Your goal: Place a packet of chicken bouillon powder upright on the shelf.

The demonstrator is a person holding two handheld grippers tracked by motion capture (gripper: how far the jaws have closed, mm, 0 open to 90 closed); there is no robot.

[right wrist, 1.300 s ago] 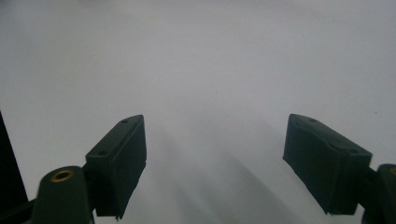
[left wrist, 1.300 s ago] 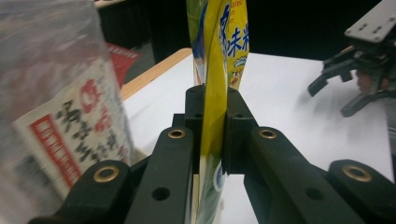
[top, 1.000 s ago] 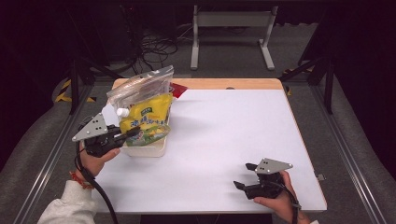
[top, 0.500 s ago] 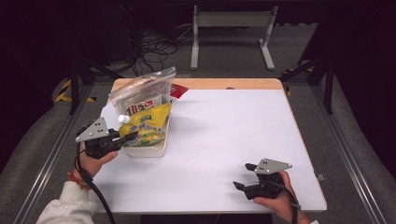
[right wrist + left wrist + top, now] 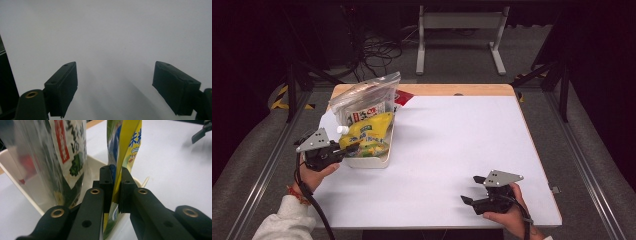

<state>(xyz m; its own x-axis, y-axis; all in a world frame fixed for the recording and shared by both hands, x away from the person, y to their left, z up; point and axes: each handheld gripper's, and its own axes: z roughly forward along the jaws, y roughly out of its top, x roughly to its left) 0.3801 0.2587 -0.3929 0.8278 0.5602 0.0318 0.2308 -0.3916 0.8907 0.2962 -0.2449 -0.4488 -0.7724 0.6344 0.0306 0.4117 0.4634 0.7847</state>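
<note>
One white tray (image 5: 371, 161), two packets — one yellow (image 5: 367, 136), one clear-bagged (image 5: 362, 102).

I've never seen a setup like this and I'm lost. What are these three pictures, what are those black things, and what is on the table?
A person sits at a white table holding a black two-jaw grasping tool in each hand. One camera looks down from above; two more ride on the tools and look along their jaws. The left tool is shut on a yellow printed snack pouch that stands in a shallow cream plastic tray, beside a clear zip bag with a printed packet inside. The right tool, jaws wide apart, holds nothing and sits over bare table.
</note>
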